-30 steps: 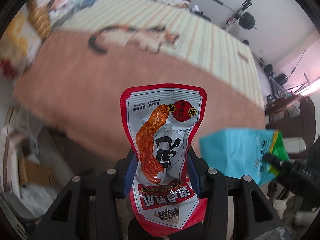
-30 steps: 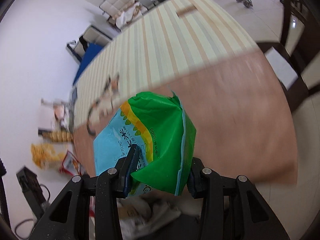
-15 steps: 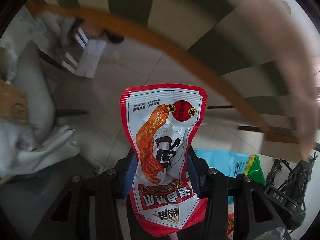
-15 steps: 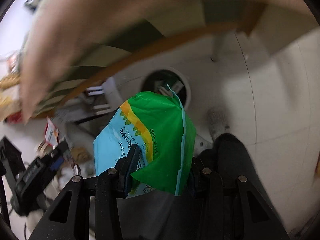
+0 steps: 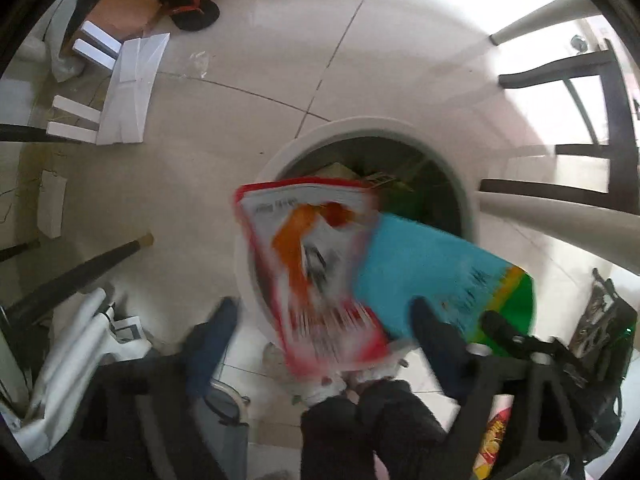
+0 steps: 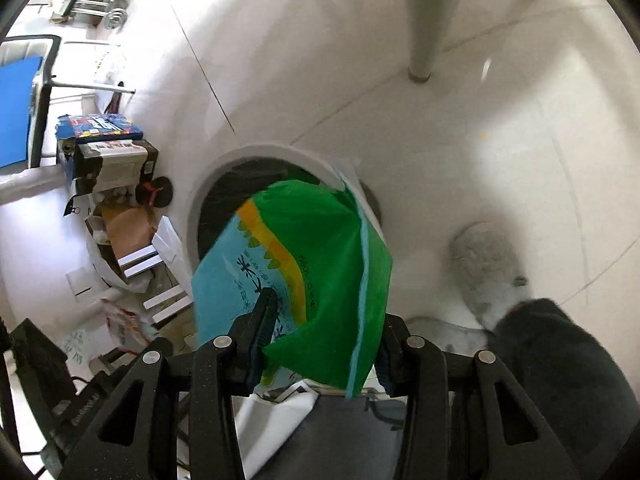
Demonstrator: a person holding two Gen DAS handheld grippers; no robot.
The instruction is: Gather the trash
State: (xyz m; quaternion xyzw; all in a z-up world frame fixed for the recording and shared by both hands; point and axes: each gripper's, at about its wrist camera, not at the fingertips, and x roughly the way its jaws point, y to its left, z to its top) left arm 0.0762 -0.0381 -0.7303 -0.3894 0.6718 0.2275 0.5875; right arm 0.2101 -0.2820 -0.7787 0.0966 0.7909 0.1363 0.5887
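A round white trash bin (image 5: 468, 196) stands on the floor below both grippers; it also shows in the right wrist view (image 6: 208, 188). My left gripper (image 5: 324, 320) is open, its fingers wide apart. A red and white snack packet (image 5: 312, 268) is blurred and loose between them, over the bin's near rim. My right gripper (image 6: 324, 320) is shut on a blue and green bag (image 6: 304, 276) held over the bin. That bag also shows in the left wrist view (image 5: 436, 280).
White foam pieces (image 5: 128, 88) and cardboard lie on the tiled floor to the left. Dark chair legs (image 5: 552, 188) stand right of the bin. Boxes (image 6: 108, 152) and a grey slipper (image 6: 484, 268) flank the bin. A table leg (image 6: 424, 20) stands beyond.
Both grippers swung from above the table down to the floor over the bin. My left gripper has opened and the red packet has come loose. My right gripper still grips the bag.
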